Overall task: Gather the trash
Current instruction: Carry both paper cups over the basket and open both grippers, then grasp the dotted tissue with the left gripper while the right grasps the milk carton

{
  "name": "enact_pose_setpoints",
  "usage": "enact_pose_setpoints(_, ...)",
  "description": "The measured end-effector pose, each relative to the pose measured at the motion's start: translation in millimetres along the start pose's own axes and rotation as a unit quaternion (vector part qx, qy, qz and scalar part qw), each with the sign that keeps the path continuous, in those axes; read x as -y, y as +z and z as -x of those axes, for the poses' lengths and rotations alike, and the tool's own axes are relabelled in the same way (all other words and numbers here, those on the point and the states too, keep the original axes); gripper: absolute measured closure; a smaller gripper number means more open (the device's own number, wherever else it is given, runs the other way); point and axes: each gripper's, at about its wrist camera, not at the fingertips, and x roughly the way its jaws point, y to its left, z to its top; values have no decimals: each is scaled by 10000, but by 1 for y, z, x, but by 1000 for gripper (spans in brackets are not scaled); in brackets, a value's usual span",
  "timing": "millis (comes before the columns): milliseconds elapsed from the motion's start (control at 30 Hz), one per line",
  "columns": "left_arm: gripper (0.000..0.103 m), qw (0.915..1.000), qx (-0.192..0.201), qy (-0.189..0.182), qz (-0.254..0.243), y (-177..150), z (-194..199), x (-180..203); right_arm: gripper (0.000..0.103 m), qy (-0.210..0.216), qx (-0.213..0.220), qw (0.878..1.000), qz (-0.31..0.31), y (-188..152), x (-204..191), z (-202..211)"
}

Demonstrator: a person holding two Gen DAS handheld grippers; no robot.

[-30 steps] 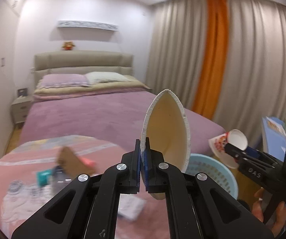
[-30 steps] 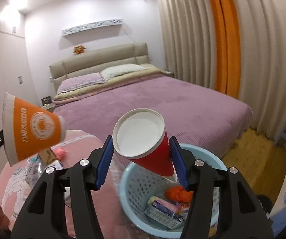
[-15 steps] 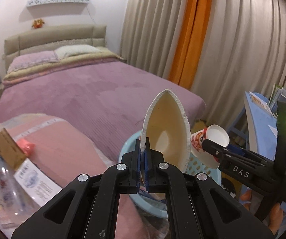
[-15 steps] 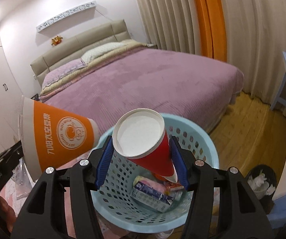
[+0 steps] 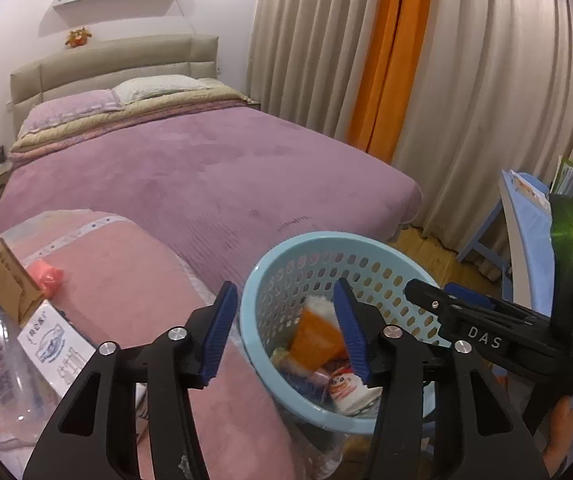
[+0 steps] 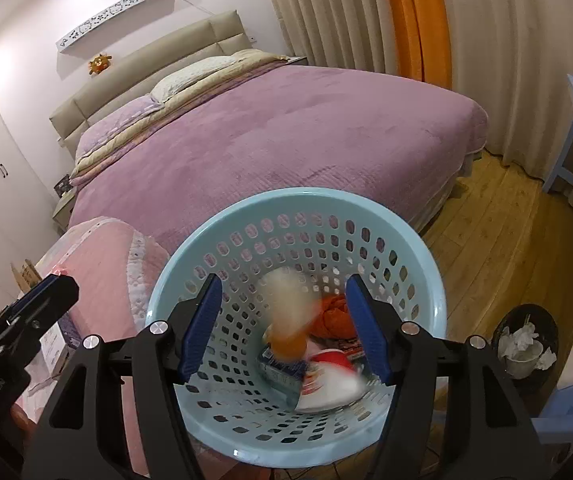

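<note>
A light blue perforated basket (image 5: 286, 256) (image 6: 426, 280) stands beside the pink table. My left gripper (image 5: 286, 336) is open and empty above its rim. My right gripper (image 6: 284, 324) is open and empty over the basket. An orange paper cup (image 5: 314, 336) (image 6: 290, 320) is blurred, in motion inside the basket. A red and white paper cup (image 6: 330, 380) (image 5: 350, 388) lies in the basket among other trash, with a blue carton (image 6: 278, 368) and an orange crumpled piece (image 6: 334, 312).
The pink-clothed table (image 5: 126, 264) holds a cardboard piece (image 5: 4, 276), a pink wad (image 5: 48, 274), a clear plastic bottle (image 5: 2, 364) and a printed paper (image 5: 56, 348). A purple bed (image 6: 286, 128) is behind. A black bin with tissues (image 6: 524, 344) and blue furniture (image 5: 526, 248) are on the right.
Both grippers opened over the basket. The orange cup left my left gripper and the red cup left my right gripper; both dropped into the basket.
</note>
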Motion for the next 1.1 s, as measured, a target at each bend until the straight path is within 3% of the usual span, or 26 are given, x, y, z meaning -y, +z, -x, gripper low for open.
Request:
enact_pose_setpoints(433,47,9963,735,350,275,5,78,-36,42,553,467,9949,697,-4,-59,39)
enact_pose_setpoints(667,47,9896,1016,727,709,-1,124,-81,42,984,704,9856,1178,-14,-108,57)
enact_pose_setpoints(933,47,9768,944,1240,1472,-26,160,-156,41,1264,557,9750,1740,-32,-163,51)
enact_pose_setpoints(1100,47,9733,634,1533,1585,-51,165,-196,39,1408,316,9693,1989,-44,-192,34)
